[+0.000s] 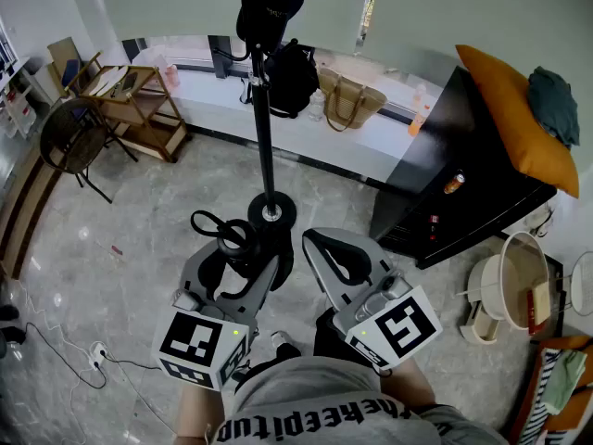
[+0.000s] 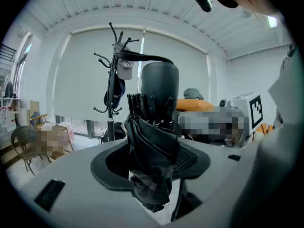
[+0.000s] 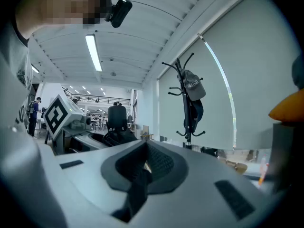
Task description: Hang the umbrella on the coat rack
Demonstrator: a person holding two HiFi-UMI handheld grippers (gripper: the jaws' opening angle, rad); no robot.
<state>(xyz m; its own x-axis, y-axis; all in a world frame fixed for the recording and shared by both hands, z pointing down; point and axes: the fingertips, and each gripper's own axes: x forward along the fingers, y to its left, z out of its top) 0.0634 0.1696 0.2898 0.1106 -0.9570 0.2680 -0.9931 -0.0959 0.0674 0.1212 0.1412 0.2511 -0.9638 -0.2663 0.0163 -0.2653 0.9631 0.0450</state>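
Wide-set jaws of the left gripper [image 2: 152,163] are closed on a folded black fabric umbrella [image 2: 151,141], which stands upright between them with its rounded dark handle [image 2: 160,82] on top and its bunched canopy hanging below the pads. In the head view the left gripper [image 1: 236,248] holds the umbrella [image 1: 233,241] off the floor just in front of the person, and a black strap loop [image 1: 211,222] lies out to its left. Just beyond it stands the black metal coat rack [image 1: 264,128], its round base [image 1: 271,213] on the grey marble floor [image 1: 139,221]; the umbrella is not on a hook. From the left gripper view the coat rack [image 2: 113,80] rises behind and left of the umbrella, apart from it, with a grey cap [image 2: 124,69] and a dark bag [image 2: 114,96] on its hooks. The right gripper [image 1: 324,244] is beside the left one, level; its jaws are together with nothing between them, as the right gripper view [image 3: 142,163] shows. Farther back, a woven straw handbag [image 1: 350,100] and a black backpack [image 1: 292,77] sit by the window ledge. At the right is a black cabinet [image 1: 454,184] topped by an orange cushion [image 1: 514,119]; at the left, a wooden shelf cart [image 1: 139,109] and a dark chair [image 1: 69,142]
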